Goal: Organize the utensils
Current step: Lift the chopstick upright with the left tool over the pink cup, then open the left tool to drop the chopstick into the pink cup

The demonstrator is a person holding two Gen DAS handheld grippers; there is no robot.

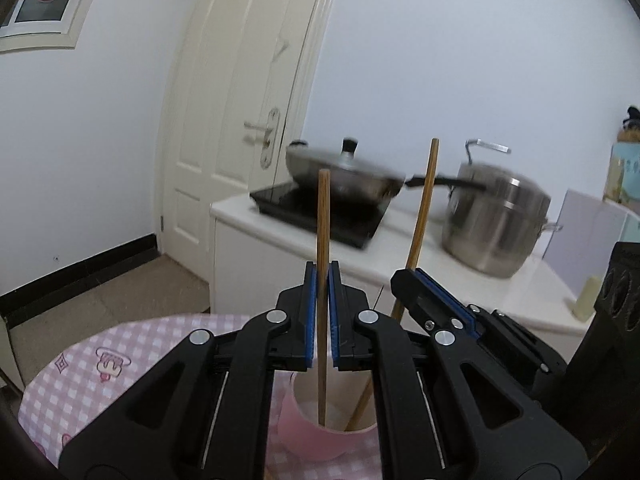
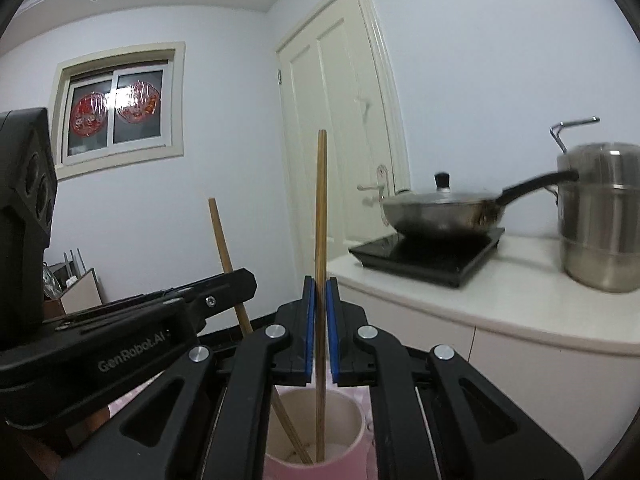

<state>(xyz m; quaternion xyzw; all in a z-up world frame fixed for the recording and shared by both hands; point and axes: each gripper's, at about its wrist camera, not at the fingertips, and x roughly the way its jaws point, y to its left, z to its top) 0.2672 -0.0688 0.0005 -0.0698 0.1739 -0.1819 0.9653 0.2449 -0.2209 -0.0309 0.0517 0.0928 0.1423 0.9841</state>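
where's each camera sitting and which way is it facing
Left wrist: rides the left gripper, facing forward over the pink cylindrical cup; its blue-padded fingers pinch one upright wooden chopstick, with the right gripper at right.
Right wrist: rides the right gripper, pinching the other wooden chopstick over the cup; left gripper at left.
Shared: cup, both chopsticks, lidded steel wok, cream door.

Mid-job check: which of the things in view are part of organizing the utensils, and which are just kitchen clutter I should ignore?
Part of the job:
- left gripper, shut on one chopstick
- right gripper, shut on the other chopstick
- pink cup, both chopstick tips inside

Just lying about:
- lidded wok
- induction cooker
- steel pot
- checked tablecloth
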